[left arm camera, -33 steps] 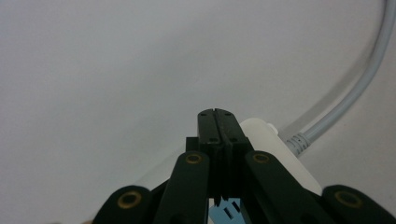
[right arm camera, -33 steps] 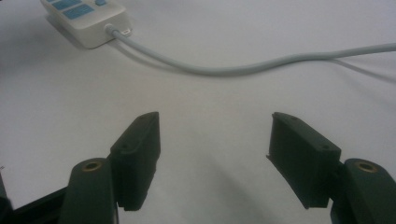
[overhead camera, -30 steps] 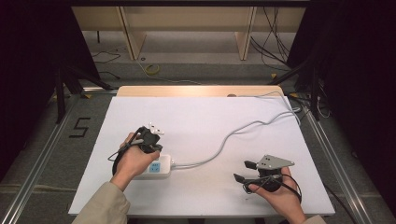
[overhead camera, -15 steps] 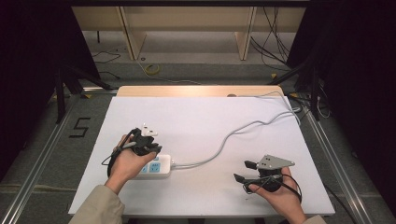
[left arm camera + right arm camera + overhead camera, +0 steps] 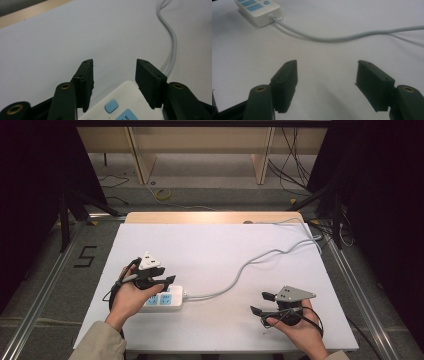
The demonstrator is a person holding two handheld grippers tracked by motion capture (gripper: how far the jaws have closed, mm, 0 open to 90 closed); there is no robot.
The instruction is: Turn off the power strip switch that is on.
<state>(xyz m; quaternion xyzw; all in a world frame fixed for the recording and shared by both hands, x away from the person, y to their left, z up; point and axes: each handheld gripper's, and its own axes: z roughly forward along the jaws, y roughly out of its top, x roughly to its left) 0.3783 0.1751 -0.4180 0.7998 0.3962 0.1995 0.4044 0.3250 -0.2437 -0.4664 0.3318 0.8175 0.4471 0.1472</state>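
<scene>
A white power strip (image 5: 169, 301) with blue sockets lies on the white table (image 5: 215, 250), and its grey cable (image 5: 240, 272) snakes off to the far right. My left gripper (image 5: 166, 283) hovers over the strip's left end. In the left gripper view the jaws (image 5: 115, 62) have just been opening; they stand apart on either side of the strip's end (image 5: 125, 105), pads clear of it. My right gripper (image 5: 260, 303) rests open near the front right. In the right gripper view nothing lies between its jaws (image 5: 327, 62), with the strip (image 5: 257, 10) and cable (image 5: 342, 38) farther off.
A wooden strip (image 5: 210, 217) edges the table's far side. Metal rails run along both sides, and the floor at left bears a "5" mark (image 5: 86, 256). Loose cables lie on the floor behind the table.
The left gripper's jaws have spread apart from nearly shut, and the left hand has slid a little to the left, uncovering more of the power strip. The right hand has stayed put.
</scene>
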